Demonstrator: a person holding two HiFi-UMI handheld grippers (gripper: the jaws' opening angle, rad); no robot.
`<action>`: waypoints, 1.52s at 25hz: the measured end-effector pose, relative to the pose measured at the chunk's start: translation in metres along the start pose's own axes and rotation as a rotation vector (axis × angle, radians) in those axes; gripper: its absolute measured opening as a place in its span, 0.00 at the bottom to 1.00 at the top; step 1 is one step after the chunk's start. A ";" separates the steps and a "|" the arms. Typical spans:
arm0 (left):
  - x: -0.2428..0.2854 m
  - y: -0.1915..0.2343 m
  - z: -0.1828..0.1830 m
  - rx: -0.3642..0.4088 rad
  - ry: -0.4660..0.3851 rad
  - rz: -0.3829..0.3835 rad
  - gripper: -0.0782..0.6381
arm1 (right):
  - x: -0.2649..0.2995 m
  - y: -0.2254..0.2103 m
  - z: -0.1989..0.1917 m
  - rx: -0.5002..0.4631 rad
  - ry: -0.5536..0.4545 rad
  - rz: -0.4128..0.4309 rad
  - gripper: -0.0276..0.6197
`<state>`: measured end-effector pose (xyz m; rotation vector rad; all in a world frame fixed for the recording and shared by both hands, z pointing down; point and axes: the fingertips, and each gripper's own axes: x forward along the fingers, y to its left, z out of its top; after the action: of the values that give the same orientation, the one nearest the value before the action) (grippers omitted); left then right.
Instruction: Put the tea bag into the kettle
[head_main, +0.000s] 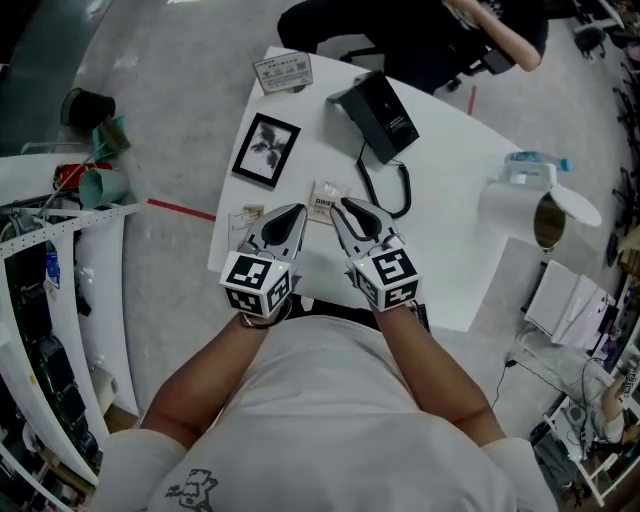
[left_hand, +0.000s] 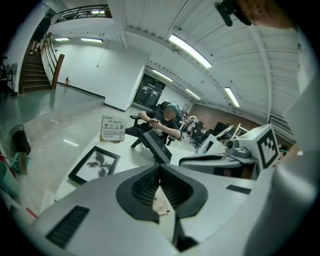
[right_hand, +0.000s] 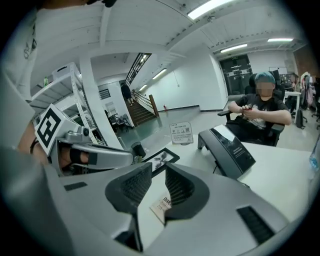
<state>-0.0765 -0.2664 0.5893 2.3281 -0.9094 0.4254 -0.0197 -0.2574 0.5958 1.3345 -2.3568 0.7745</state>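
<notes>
Your left gripper (head_main: 296, 212) had its jaws pressed together, empty. Just ahead, between both tips, the tea bag (head_main: 324, 202) lay flat on the table (head_main: 450, 180), its long axis seemingly pointing away from you. It looked light and floppy, so pinch an edge. Your right gripper (head_main: 345, 207) stood slightly spread, holding nothing.

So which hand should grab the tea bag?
Probably the right. The right gripper has its jaws apart with the tea bag just ahead of them, and the kettle is over on that side. The left gripper is shut.
</notes>
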 end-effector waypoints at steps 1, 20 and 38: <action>0.004 0.003 -0.004 -0.005 0.008 0.002 0.12 | 0.004 -0.003 -0.006 0.003 0.013 0.006 0.17; 0.038 0.038 -0.056 -0.085 0.083 0.058 0.12 | 0.067 -0.025 -0.096 -0.062 0.293 0.016 0.44; 0.036 0.045 -0.074 -0.127 0.105 0.065 0.12 | 0.088 -0.032 -0.125 -0.222 0.365 -0.073 0.48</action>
<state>-0.0879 -0.2644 0.6825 2.1453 -0.9363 0.4975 -0.0353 -0.2560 0.7511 1.0770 -2.0280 0.6486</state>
